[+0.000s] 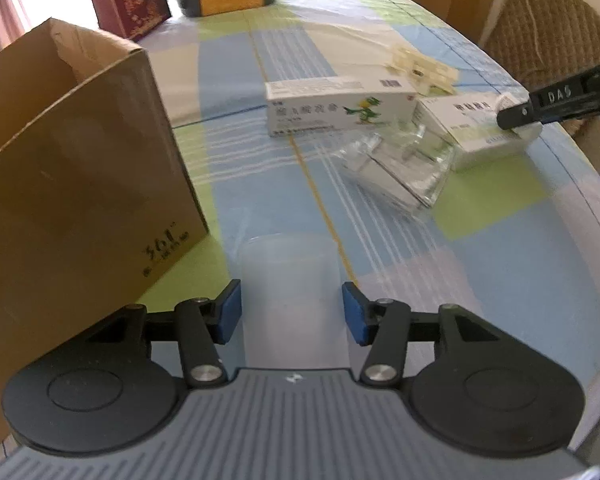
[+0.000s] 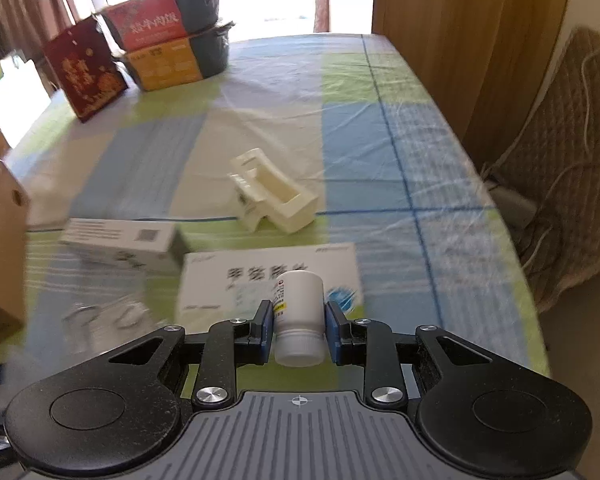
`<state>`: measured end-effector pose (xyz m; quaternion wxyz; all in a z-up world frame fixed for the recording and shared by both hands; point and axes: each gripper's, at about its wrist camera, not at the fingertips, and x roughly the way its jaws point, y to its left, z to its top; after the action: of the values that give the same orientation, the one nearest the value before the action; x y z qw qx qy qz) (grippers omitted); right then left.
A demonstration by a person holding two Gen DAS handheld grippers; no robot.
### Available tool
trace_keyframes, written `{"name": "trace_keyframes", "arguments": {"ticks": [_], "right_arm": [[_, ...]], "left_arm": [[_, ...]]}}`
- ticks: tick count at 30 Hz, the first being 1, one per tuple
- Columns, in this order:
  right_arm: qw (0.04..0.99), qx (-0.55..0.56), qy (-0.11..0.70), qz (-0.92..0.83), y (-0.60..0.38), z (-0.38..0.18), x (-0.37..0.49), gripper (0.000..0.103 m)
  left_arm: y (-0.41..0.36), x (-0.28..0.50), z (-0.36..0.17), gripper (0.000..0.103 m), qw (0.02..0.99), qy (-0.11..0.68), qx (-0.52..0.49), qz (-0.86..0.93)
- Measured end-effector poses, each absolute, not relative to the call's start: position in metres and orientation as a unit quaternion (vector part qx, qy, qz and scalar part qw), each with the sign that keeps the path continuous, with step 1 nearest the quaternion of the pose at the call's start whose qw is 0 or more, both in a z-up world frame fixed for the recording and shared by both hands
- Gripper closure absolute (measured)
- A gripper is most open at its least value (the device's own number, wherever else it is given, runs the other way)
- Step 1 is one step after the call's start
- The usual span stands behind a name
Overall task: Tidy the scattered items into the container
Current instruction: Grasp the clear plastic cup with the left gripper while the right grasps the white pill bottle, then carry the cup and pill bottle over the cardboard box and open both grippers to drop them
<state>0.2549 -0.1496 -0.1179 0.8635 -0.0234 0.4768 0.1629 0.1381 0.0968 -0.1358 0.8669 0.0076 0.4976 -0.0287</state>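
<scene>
Right tongs [image 2: 298, 330] clamped on a white bottle [image 2: 299, 312], held above the flat box [image 2: 268, 276] near the tabletop's right edge. Bottle: light, rigid, smooth; mid-body grip suits. Left tongs [image 1: 292, 312] apart, empty, beside the carton [image 1: 72, 168], printed "361". Right tongs marked "DAS". Box print unreadable.

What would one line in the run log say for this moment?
right gripper: shut on white pill bottle | left gripper: open, empty | cardboard box: at left | medicine boxes: on table
</scene>
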Motion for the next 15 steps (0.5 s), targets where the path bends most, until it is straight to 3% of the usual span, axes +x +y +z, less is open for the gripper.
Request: {"name": "trace_keyframes", "arguments": {"ticks": [7,15], "right_arm": [[0.845,0.069,0.490,0.203,-0.159,-0.097,0.221,0.073],[0.825,0.096,0.504,0.238,-0.151,-0.087,0.190,0.073]], "left_arm": [[0.094,0.120,-0.106,0.056,0.882,0.469,-0.004,-0.044],[0.109,0.080,-0.059,0.056,0.898,0.436,-0.048,-0.034]]}}
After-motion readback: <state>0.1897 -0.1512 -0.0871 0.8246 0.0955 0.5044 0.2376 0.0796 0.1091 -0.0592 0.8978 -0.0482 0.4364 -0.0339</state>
